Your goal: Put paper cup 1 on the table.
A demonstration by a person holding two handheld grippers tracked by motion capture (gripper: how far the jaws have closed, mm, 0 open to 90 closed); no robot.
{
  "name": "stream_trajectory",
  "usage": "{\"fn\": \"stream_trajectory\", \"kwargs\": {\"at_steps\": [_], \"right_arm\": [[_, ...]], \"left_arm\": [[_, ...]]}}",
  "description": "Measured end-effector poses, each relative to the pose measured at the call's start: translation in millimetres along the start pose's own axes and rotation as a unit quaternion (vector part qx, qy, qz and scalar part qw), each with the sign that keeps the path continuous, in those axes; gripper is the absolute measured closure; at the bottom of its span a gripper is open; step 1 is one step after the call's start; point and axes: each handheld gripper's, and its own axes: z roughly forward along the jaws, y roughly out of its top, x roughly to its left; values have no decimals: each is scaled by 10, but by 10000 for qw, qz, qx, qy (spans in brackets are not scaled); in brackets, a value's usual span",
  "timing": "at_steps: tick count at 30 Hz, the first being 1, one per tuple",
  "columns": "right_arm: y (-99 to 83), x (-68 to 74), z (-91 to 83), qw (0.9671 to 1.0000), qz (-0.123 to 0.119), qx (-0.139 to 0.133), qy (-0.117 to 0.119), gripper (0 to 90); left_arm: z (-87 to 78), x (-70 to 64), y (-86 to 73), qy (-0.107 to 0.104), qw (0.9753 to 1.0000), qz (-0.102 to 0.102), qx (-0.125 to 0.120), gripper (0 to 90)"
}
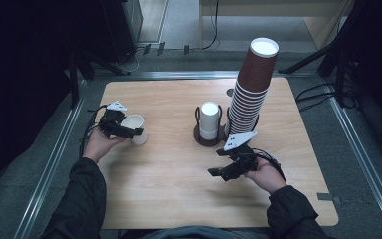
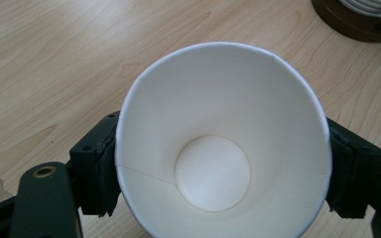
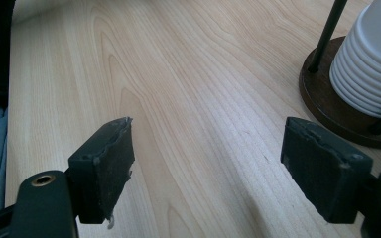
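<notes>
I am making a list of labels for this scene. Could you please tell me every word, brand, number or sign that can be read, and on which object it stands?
None: no readable text.
White paper cup in the left hand-held gripper: plain inside.
Brown cup stack: no print visible.
White cups in the holder: blank.
Wooden table: grain only.

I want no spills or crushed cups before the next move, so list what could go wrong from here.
1. The left hand-held gripper clamps the white paper cup across its thin wall; the rim already looks oval, so a tighter squeeze may crease it.
2. The tall brown cup stack leans and stands right behind the right hand-held gripper, whose jaws are open; lifting that hand carelessly could topple it.
</notes>
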Motion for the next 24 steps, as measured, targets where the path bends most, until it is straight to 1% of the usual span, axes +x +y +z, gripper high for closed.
{"fn": "stream_trajectory", "kwargs": {"at_steps": [4,8,10,13,17,18,22,24], "right_arm": [[1,1,-3,10000,-17,-15,-9,209],[2,0,-1,10000,-4,-6,4,209],[2,-1,-1,10000,-3,-6,5,209],[1,-4,-2,10000,-6,-9,2,209],[2,-7,-3,10000,5,-7,27,209],[2,-8,-3,10000,5,-7,26,209],[1,-8,-4,10000,5,-3,25,209],[1,-9,-4,10000,3,0,28,209]], "left_arm": [[4,1,-2,-8,10000,-6,-2,179],[11,-14,-1,-44,10000,62,19,165],[16,-22,3,-13,10000,88,41,160],[11,-33,8,-83,9999,77,30,156],[-2,-40,19,-168,9998,94,-25,120],[-5,-42,23,-204,9998,67,-37,104],[-23,-53,39,-201,9998,75,-11,85],[-38,-57,47,-210,9997,78,-40,85]]}}
